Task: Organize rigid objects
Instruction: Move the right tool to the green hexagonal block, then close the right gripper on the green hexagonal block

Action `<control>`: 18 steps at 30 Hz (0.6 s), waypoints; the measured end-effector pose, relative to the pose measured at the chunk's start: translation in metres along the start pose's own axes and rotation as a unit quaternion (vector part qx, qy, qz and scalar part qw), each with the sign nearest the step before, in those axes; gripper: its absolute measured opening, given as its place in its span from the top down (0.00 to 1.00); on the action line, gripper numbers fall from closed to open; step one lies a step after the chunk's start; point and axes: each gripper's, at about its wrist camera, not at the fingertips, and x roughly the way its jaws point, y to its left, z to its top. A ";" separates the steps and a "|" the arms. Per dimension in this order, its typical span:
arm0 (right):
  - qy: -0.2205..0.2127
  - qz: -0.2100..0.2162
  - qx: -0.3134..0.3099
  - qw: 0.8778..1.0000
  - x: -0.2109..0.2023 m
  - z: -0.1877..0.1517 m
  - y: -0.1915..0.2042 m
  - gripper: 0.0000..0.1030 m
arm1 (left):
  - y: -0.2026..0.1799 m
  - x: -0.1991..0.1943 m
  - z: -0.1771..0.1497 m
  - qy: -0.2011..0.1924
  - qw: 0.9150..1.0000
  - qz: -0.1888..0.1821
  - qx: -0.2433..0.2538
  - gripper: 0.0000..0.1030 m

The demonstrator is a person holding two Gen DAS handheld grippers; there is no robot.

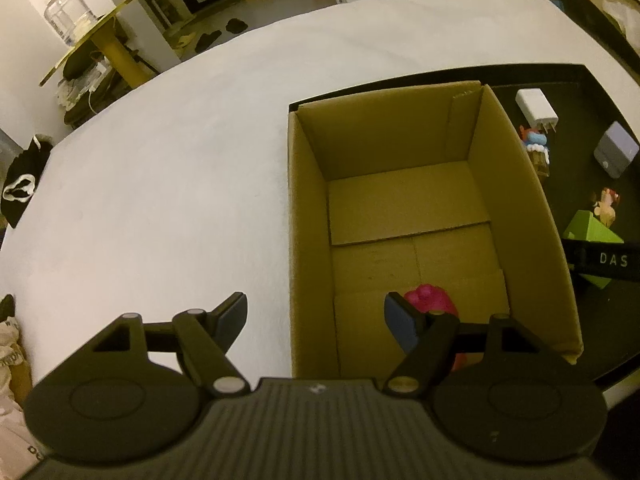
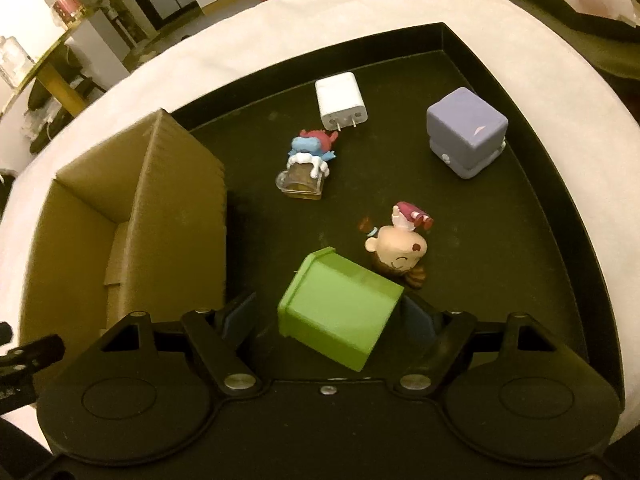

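Note:
An open cardboard box (image 1: 404, 208) stands in a black tray (image 2: 568, 184); it also shows in the right wrist view (image 2: 160, 200). A pink toy (image 1: 430, 300) lies in the box at its near end. My left gripper (image 1: 316, 316) is open and empty, over the box's near left wall. My right gripper (image 2: 332, 320) is open, its fingers on either side of a green box (image 2: 340, 304) in the tray, not clamped. Beside it lies a cartoon-head figurine (image 2: 400, 252). Farther off are a white charger (image 2: 340, 100), a blue figurine on a clear cup (image 2: 308, 164) and a lilac cube (image 2: 466, 132).
The tray sits on a white-covered table (image 1: 160, 184). The right gripper's arm (image 1: 604, 262) shows at the right edge of the left wrist view. A yellow side table with a glass jar (image 1: 68, 12) stands beyond the table's far edge.

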 end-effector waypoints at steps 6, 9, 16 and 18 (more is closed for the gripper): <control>0.003 -0.008 -0.010 1.000 0.001 -0.001 -0.015 0.45 | -0.006 0.002 0.003 0.005 1.000 0.012 0.008 0.28; 0.004 -0.014 -0.011 1.000 -0.004 -0.002 -0.020 0.45 | -0.006 0.003 0.004 0.010 1.000 0.014 0.006 0.28; -0.012 -0.016 -0.024 1.000 -0.019 0.003 -0.020 0.45 | -0.002 0.005 0.005 0.015 1.000 0.010 -0.008 0.28; -0.019 -0.018 -0.030 0.999 -0.023 0.006 -0.018 0.45 | 0.000 0.004 0.005 0.016 1.000 0.007 -0.012 0.28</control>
